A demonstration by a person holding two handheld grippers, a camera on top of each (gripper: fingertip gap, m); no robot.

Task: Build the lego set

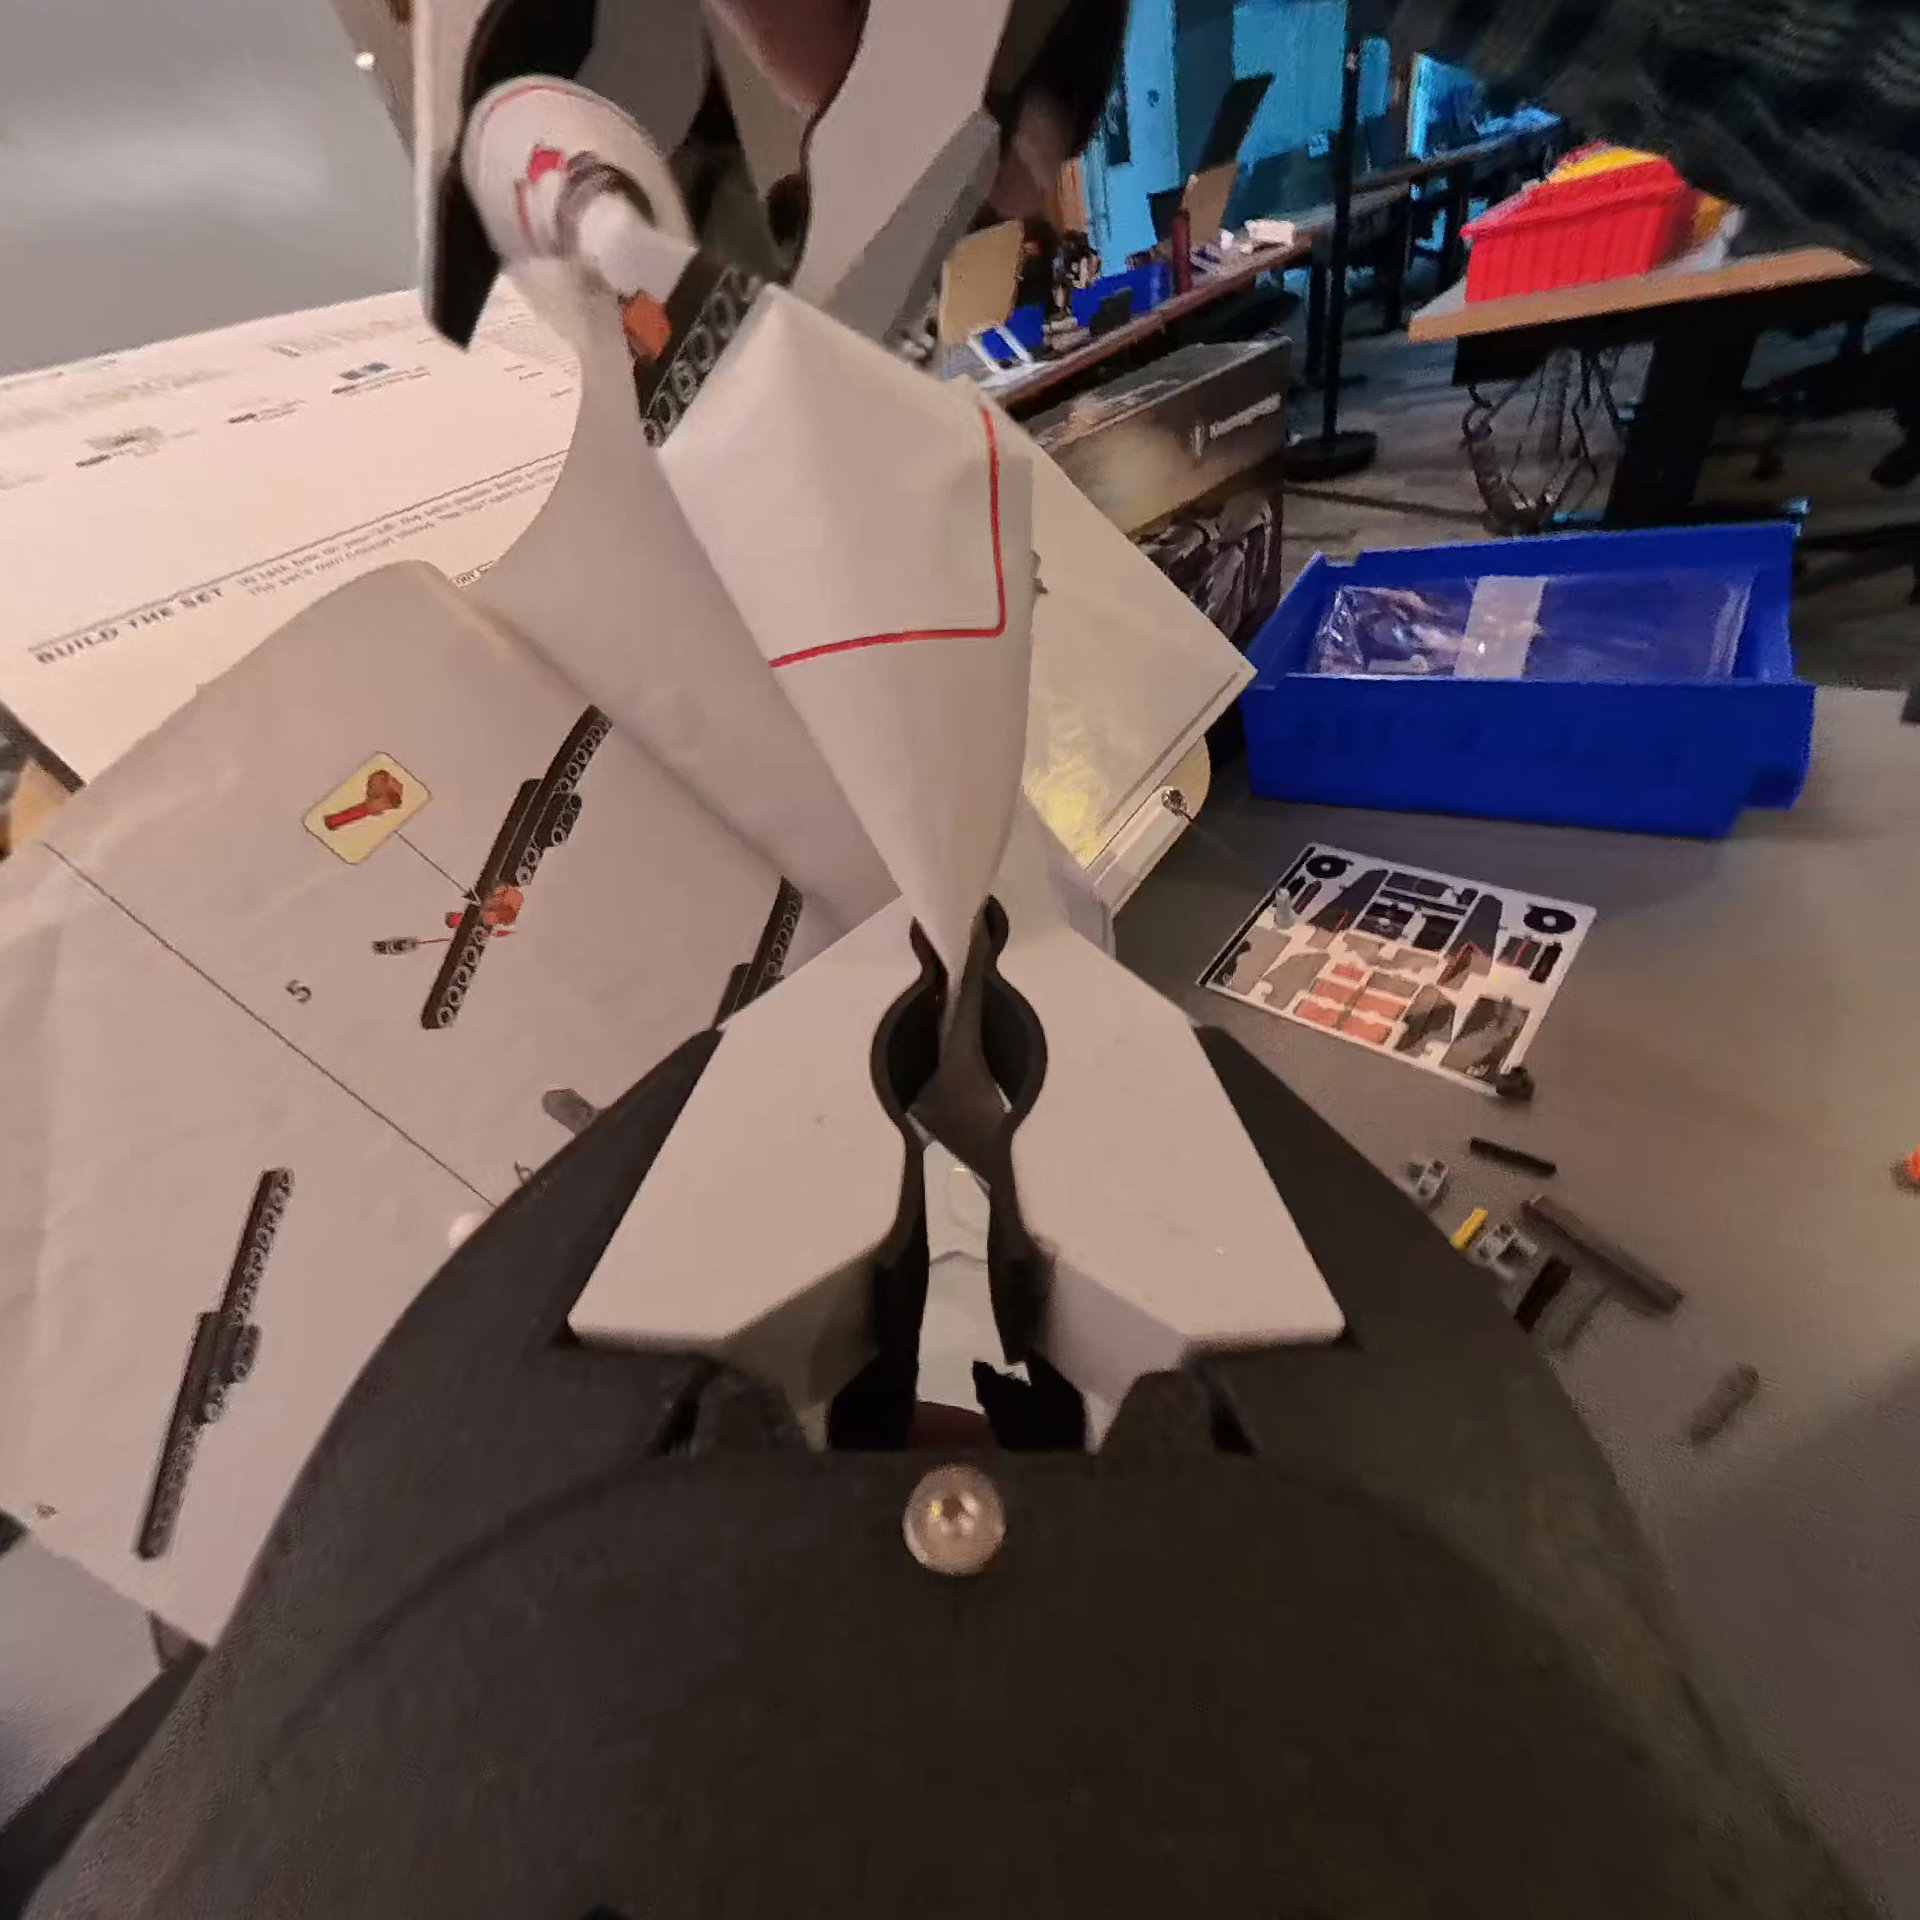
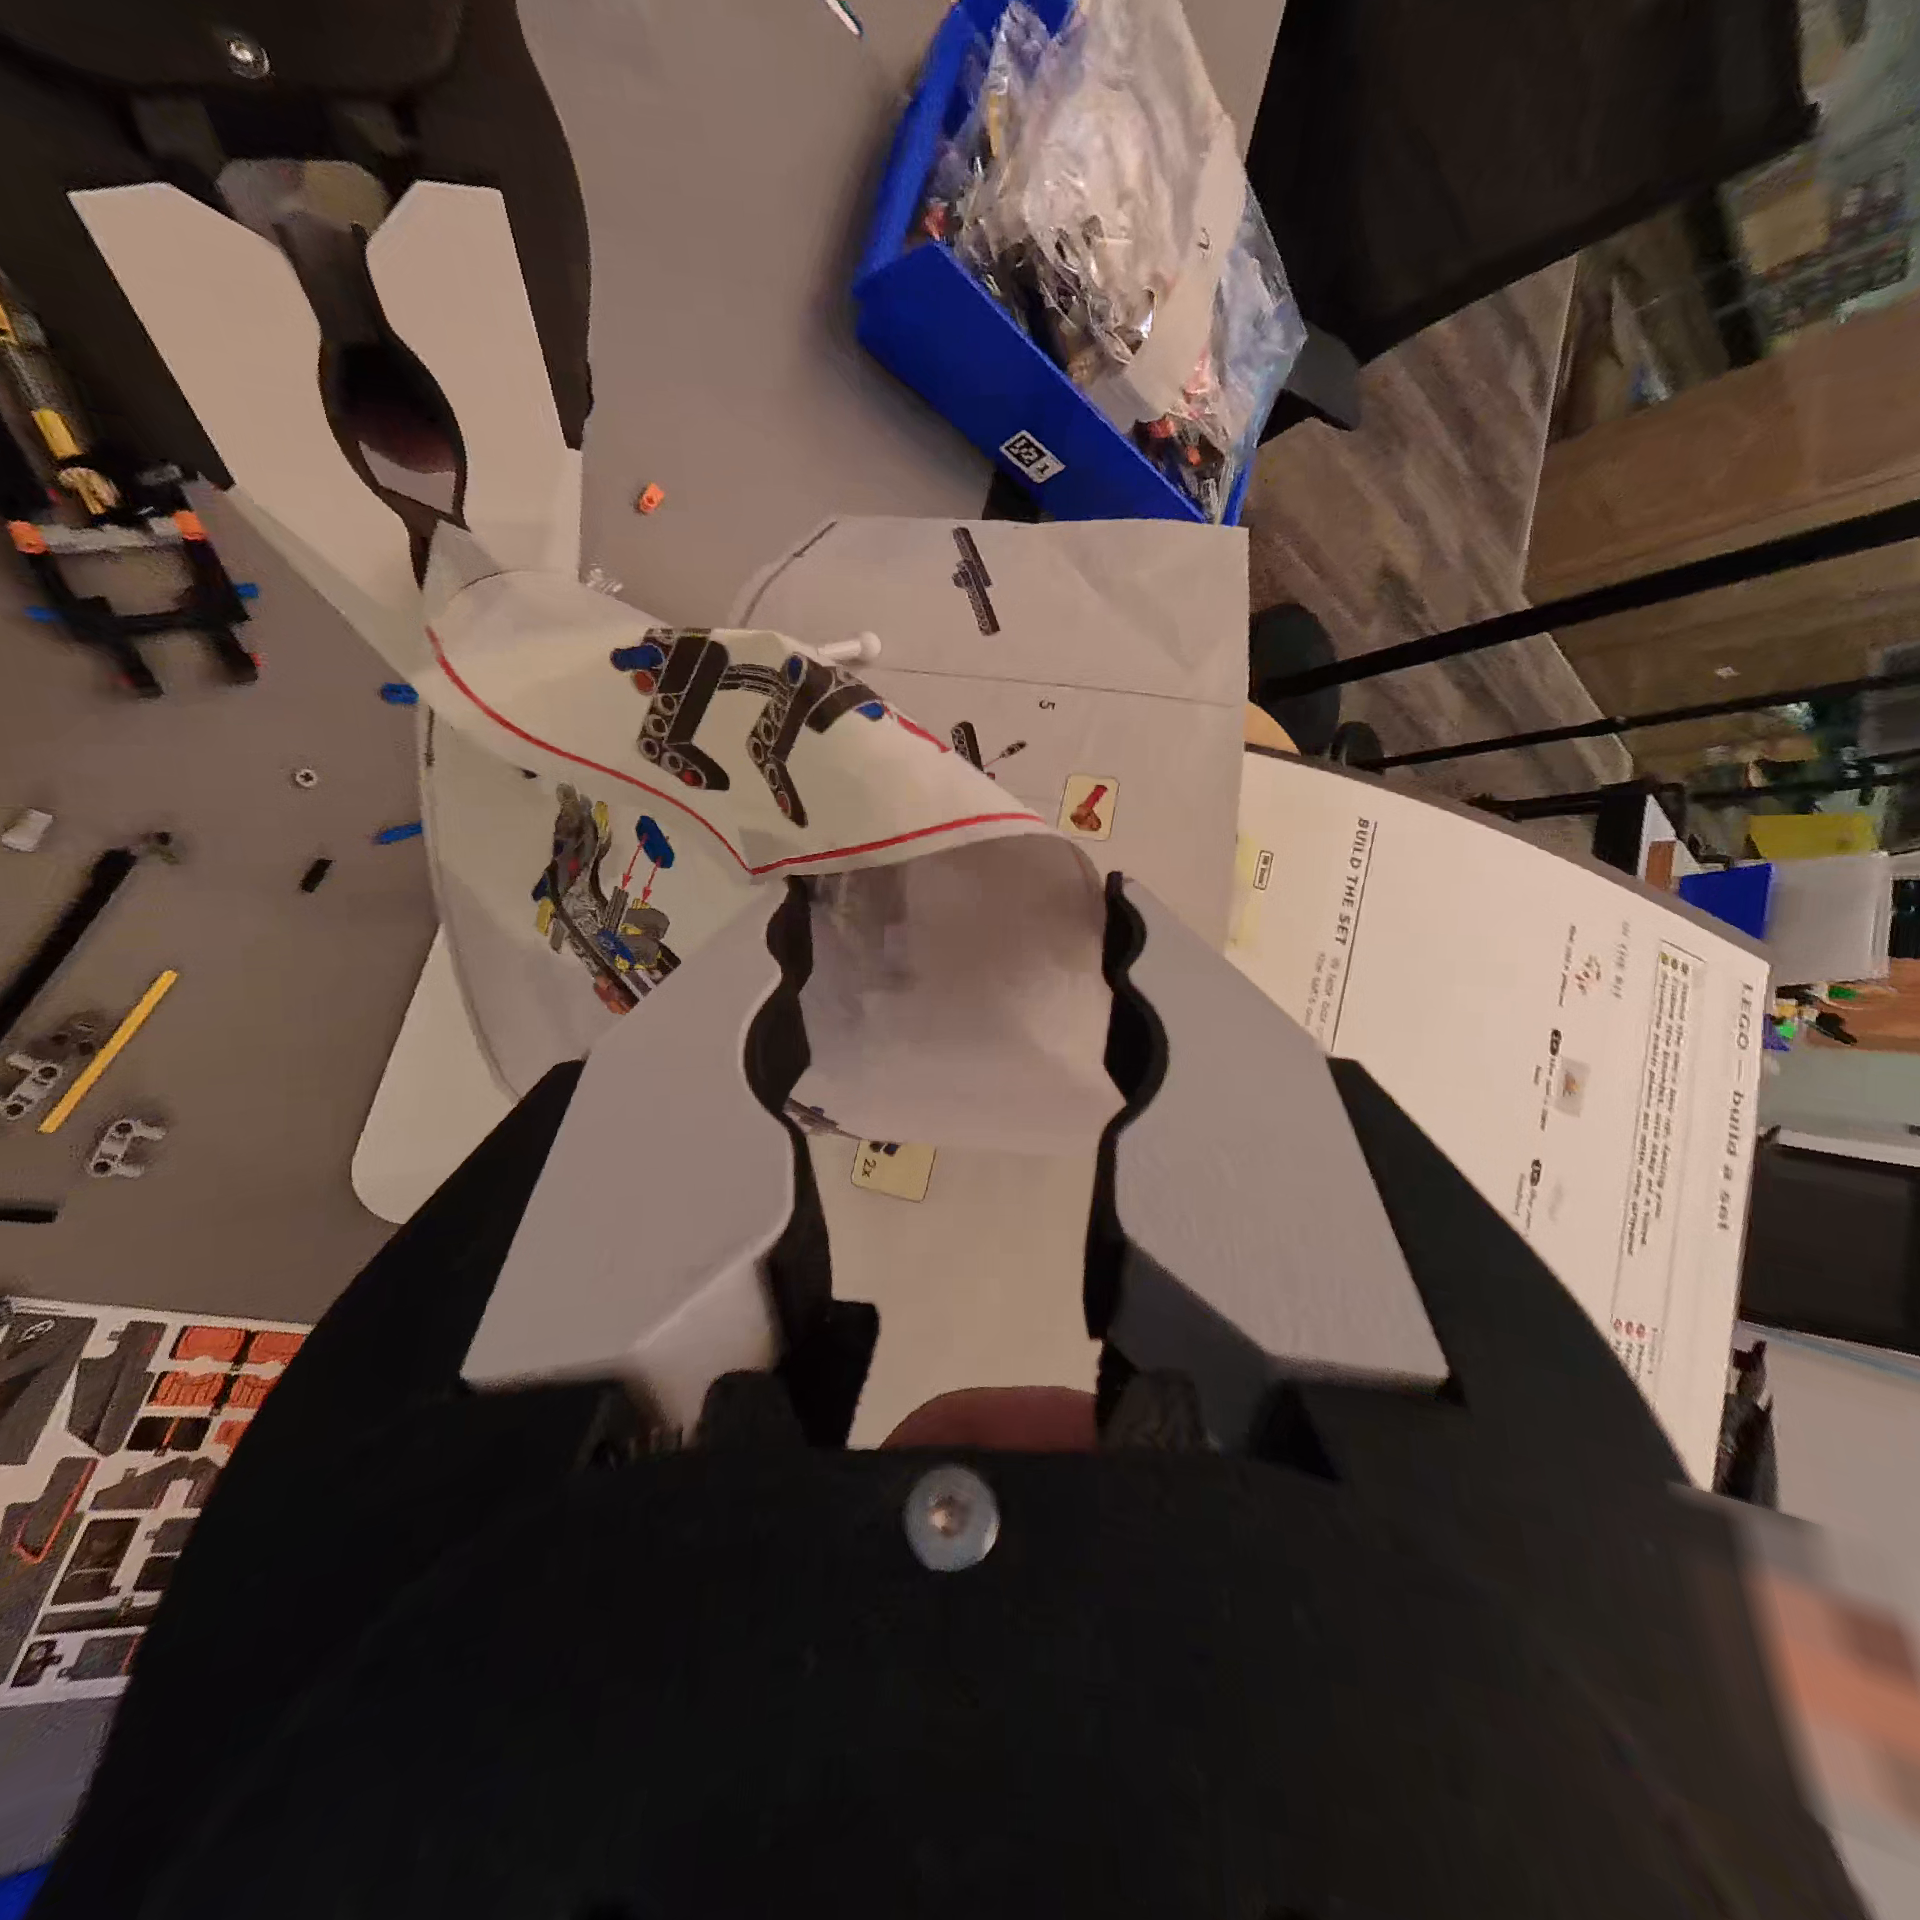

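Observation:
The instruction booklet (image 1: 312,935) lies open on the grey table. My left gripper (image 1: 951,935) is shut on the corner of one booklet page (image 1: 862,582) and holds it lifted and curled. My right gripper (image 2: 951,914) is open, its jaws on either side of the same page's (image 2: 727,727) far edge, not pinching it. One of the right gripper's fingers (image 1: 904,145) shows at the top of the left wrist view. The left gripper (image 2: 436,540) shows at the upper left of the right wrist view, clamped on the page corner.
A blue bin (image 2: 966,343) holds bags of parts. Another blue bin (image 1: 1507,748) holds a clear bag. A sticker sheet (image 1: 1403,956), loose grey, black and yellow pieces (image 1: 1558,1247) and a partly built black frame (image 2: 135,582) lie on the table. A large printed sheet (image 2: 1507,1039) lies beside the booklet.

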